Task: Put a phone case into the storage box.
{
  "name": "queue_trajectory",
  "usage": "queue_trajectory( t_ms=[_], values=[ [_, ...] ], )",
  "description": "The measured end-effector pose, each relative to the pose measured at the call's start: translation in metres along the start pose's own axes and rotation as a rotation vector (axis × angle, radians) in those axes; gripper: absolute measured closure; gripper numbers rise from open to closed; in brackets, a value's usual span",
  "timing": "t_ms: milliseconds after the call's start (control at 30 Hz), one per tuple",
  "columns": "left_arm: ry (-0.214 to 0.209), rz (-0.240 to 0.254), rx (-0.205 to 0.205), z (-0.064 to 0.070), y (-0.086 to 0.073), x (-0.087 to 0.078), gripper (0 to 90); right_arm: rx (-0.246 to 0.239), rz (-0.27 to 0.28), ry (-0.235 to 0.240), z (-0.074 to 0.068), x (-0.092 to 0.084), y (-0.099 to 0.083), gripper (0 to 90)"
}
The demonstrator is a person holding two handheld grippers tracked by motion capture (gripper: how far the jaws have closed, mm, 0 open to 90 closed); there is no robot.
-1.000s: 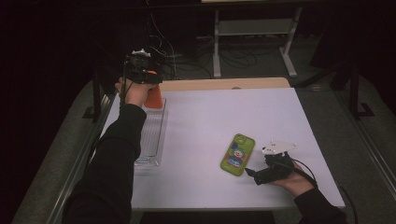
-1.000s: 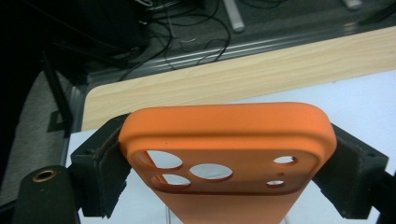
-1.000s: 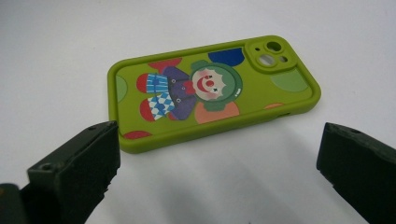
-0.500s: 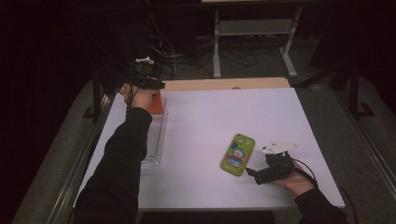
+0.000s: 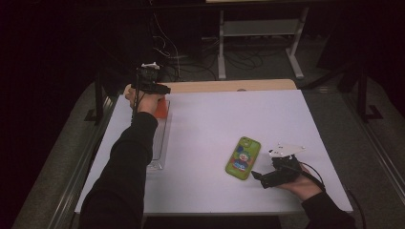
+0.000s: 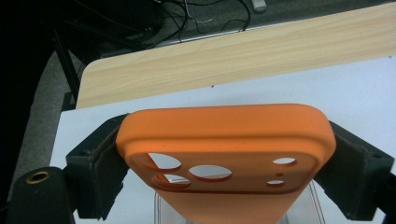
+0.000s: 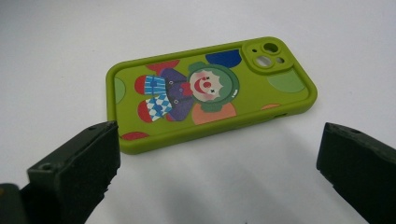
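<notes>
**Two hand-held grippers, two phone cases, one tray**

Left gripper (image 6: pixel 224 163): black two-jaw tool, held at the far left corner of the white tabletop (image 5: pixel 229 124). Between its jaws sits a plain orange soft phone case (image 6: pixel 224 140) with round camera cut-outs; one jaw stands at each long edge of the case. The jaws have just been opening, and whether the pads press on the case cannot be told. Under the case lies a clear plastic rectangular tray (image 5: pixel 160 143), set along the table's left edge; the case's lower end reaches down into its far end.

Right gripper (image 7: pixel 219 172): black two-jaw tool resting near the table's near right edge, jaws standing wide apart with nothing between them. Just beyond its tips lies a lime-green phone case printed with a clown figure (image 7: pixel 210 91), flat on the tabletop, untouched.

Beyond the white top: a light wooden board (image 6: pixel 233 60) along the far edge.
</notes>
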State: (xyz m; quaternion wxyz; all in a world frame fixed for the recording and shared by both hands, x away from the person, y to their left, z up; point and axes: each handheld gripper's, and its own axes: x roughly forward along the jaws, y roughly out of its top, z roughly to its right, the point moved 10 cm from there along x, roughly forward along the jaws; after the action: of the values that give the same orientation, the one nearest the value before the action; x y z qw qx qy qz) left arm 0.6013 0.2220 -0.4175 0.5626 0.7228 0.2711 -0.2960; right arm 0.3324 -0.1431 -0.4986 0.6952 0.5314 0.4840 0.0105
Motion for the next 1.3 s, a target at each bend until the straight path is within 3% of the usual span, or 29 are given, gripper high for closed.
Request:
queue_trajectory(
  t_ms=[467, 800, 967, 1200, 1300],
  values=[
    [-0.029, 0.013, -0.024, -0.002, 0.002, 0.002, 2.3, 0.009, -0.001, 0.001, 0.000, 0.000, 0.000, 0.0],
    [-0.054, 0.059, -0.037, -0.004, 0.009, -0.007, 0.0, 0.003, -0.002, 0.000, 0.000, 0.000, 0.000, 0.0],
    [-0.132, 0.071, -0.020, -0.004, 0.009, -0.019, 0.0, 0.000, -0.003, 0.000, 0.000, 0.000, 0.000, 0.0],
    [-0.211, 0.125, 0.034, -0.003, 0.010, -0.057, 0.0, 0.007, -0.002, -0.001, 0.000, 0.002, 0.001, 0.0],
    [-0.277, 0.146, 0.072, 0.005, 0.004, -0.075, 0.0, 0.009, -0.002, -0.004, 0.001, 0.002, 0.001, 0.0]
  ],
)
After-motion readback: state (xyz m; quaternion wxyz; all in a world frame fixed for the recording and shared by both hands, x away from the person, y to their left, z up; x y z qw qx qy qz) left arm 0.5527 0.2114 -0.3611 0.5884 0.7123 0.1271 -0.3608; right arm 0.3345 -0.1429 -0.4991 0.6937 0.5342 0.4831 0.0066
